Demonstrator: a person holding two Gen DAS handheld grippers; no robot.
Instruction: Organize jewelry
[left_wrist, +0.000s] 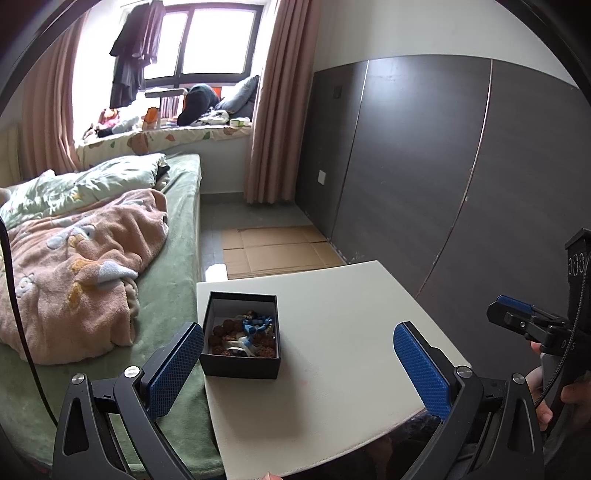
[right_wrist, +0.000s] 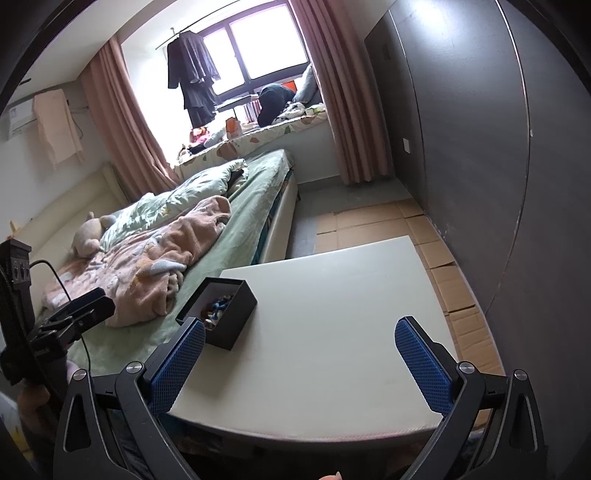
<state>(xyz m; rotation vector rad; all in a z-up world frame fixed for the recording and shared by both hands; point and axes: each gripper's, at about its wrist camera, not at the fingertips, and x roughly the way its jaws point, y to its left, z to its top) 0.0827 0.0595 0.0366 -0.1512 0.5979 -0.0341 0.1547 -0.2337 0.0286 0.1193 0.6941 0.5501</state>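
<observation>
The left gripper (left_wrist: 297, 354) stands with its jaws spread wide and nothing between them; its blue textured pads (left_wrist: 421, 369) hang above the near half of the white table (left_wrist: 351, 306) without touching it. Just ahead of the left finger, and almost against that pad, sits the black jewelry box (left_wrist: 242, 363), open-topped, square, with a pale inner lining. Inside it lies a tangle of jewelry (left_wrist: 245, 334): brown round beads, a blue strand, and white pieces heaped together on the floor of the box. The box rests at the table's left edge, near the bed (left_wrist: 170, 295). The right gripper (right_wrist: 299, 354) is likewise fully spread and empty, its pads (right_wrist: 424, 365) poised over the table's near edge, clear of the surface. From this gripper, the same box (right_wrist: 236, 314) lies ahead and to the left, just beyond the left fingertip, with its contents partly visible over the rim. In the left wrist view the right gripper (left_wrist: 517, 314) appears at the far right, beside the table and apart from the box. Farther out, a pink blanket (left_wrist: 81, 266) lies crumpled on the bed to the left, flattened cardboard (left_wrist: 277, 247) covers the floor beyond the table, and a dark panelled wall (left_wrist: 424, 166) runs along the right.
</observation>
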